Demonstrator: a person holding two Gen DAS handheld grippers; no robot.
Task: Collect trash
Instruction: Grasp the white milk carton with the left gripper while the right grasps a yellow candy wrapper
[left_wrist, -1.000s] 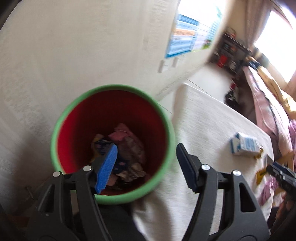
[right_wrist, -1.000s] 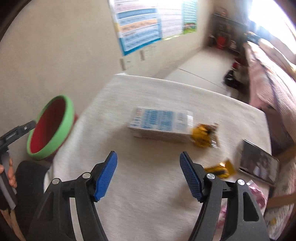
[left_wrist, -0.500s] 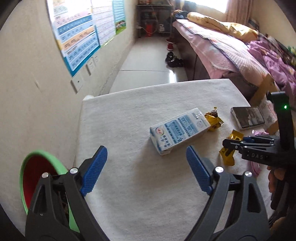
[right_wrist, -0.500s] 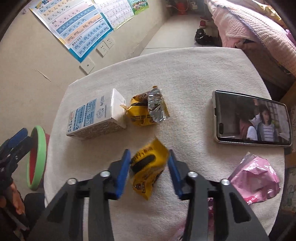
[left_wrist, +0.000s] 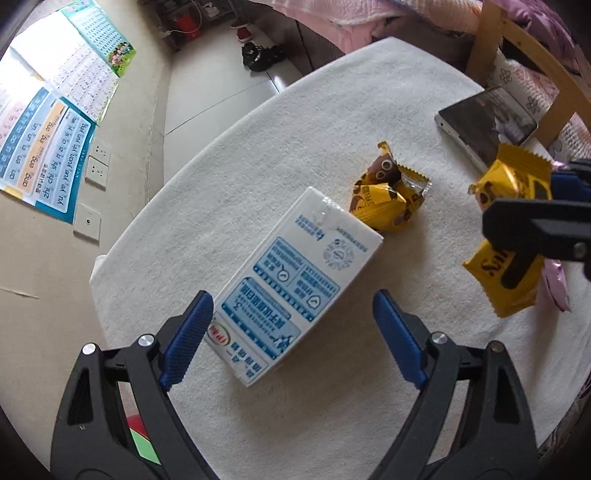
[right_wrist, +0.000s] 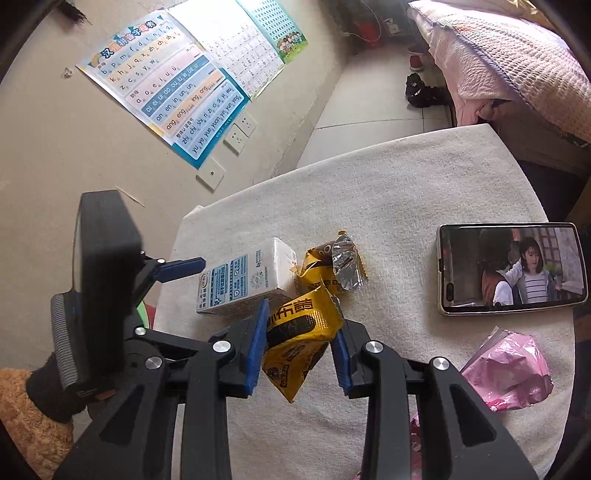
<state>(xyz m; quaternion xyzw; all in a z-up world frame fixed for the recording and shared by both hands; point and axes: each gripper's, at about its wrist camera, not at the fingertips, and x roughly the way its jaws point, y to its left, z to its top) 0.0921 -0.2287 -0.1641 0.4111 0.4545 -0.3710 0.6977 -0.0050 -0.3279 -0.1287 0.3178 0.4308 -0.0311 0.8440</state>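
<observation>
1. The carton (left_wrist: 295, 291) lies flat on the counter (left_wrist: 236, 155) and serves as landmark; the left gripper (left_wrist: 291, 339) hangs over its near end, fingers spread wide and holding nothing, straddling it, probably to clamp its sides.
2. The right gripper (right_wrist: 299, 347), just right of the carton, is clamped on a yellow wrapper (right_wrist: 299, 339), lifted clear of the cloth (likely bound for the bin).
3. A second wrapper (left_wrist: 388, 203) lies touching the carton's far end.
4. A phone (right_wrist: 511, 267) lies well right of the carton; a pink bag (right_wrist: 509, 369) sits nearer than the phone.
5. A sliver of the bin (left_wrist: 142, 441) shows below the carton's near end, beside the counter.
</observation>
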